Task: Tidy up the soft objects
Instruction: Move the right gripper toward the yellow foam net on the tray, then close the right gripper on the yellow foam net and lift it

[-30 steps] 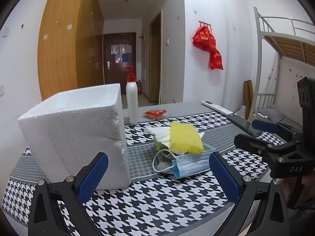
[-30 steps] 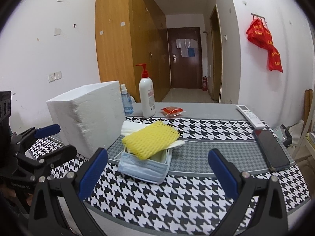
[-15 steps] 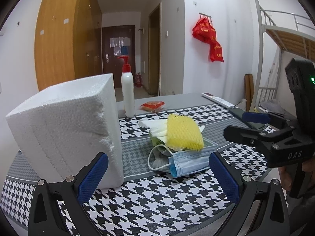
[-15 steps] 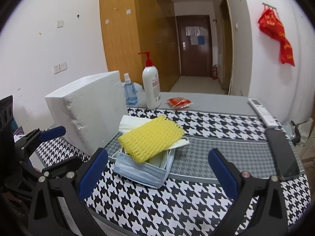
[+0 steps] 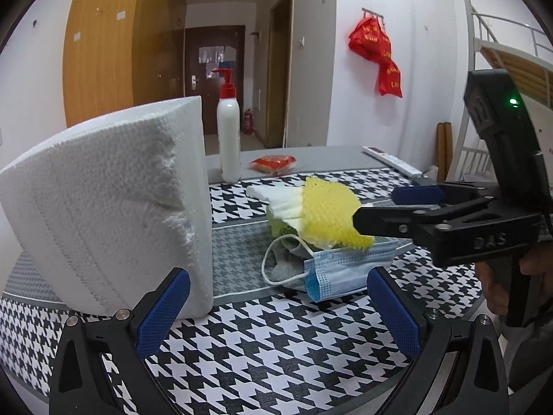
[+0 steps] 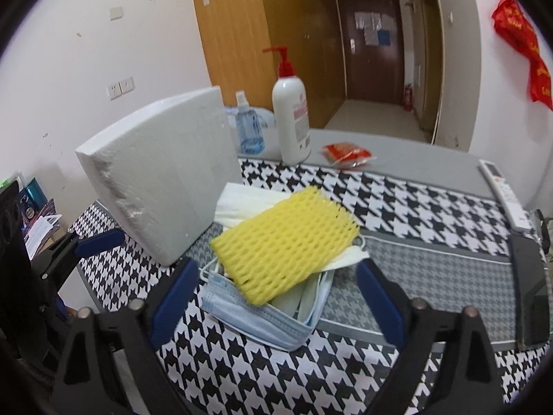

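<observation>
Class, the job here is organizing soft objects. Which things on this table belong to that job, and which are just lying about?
Belong to the job:
yellow foam net
white foam sheets
blue face mask
white foam box

Just lying about:
pump bottle
blue spray bottle
red packet
remote control
black phone

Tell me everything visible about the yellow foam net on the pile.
The yellow foam net is a flattened mesh sleeve of soft-looking foam with diamond-shaped holes. It lies tilted on top of the pile, over white foam sheets and a blue face mask, beside the white foam box. The right tongs are open around its near end, not gripping it.
</observation>
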Demonstrator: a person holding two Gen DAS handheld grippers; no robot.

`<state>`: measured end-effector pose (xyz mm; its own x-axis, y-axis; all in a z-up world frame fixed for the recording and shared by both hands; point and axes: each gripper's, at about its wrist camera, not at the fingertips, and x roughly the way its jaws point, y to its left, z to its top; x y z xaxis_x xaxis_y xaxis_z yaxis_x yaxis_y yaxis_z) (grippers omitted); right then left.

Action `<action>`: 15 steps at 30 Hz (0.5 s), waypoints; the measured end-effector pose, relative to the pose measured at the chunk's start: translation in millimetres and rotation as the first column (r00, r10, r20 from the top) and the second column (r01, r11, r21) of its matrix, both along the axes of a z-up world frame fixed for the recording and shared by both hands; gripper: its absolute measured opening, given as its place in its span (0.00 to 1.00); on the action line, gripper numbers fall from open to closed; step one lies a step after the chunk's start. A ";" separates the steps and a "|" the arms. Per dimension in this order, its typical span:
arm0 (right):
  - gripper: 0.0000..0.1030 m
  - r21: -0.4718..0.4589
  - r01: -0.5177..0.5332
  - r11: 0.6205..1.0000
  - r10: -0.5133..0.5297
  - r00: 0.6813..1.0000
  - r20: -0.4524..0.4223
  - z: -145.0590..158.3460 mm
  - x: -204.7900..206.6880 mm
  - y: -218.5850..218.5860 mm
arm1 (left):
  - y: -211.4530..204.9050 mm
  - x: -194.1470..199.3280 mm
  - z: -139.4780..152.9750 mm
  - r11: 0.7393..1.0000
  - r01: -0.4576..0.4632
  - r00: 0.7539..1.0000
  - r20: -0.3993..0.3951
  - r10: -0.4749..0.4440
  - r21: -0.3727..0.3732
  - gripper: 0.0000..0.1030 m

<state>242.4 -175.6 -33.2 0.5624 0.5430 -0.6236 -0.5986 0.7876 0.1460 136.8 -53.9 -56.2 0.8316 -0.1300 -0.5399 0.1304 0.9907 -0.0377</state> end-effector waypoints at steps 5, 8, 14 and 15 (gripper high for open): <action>0.74 0.001 -0.035 0.999 0.034 0.998 -0.058 -9.2 13.3 3.6 | -3.5 10.9 -5.7 1.000 0.009 1.000 -0.024 -0.009 0.004 0.99; 0.73 0.004 -0.048 0.999 0.048 0.996 -0.074 -11.5 18.3 4.7 | -4.2 15.4 -6.9 1.000 0.006 1.000 -0.027 -0.006 0.001 0.99; 0.56 0.011 -0.077 0.997 0.077 0.992 -0.104 -15.5 25.8 6.1 | -6.6 19.6 -9.5 1.000 0.000 1.000 -0.031 0.000 0.006 0.99; 0.53 0.005 -0.080 0.997 0.080 0.991 -0.106 -17.3 26.3 7.6 | -6.8 19.1 -9.8 1.000 0.001 0.999 -0.032 -0.001 0.007 0.99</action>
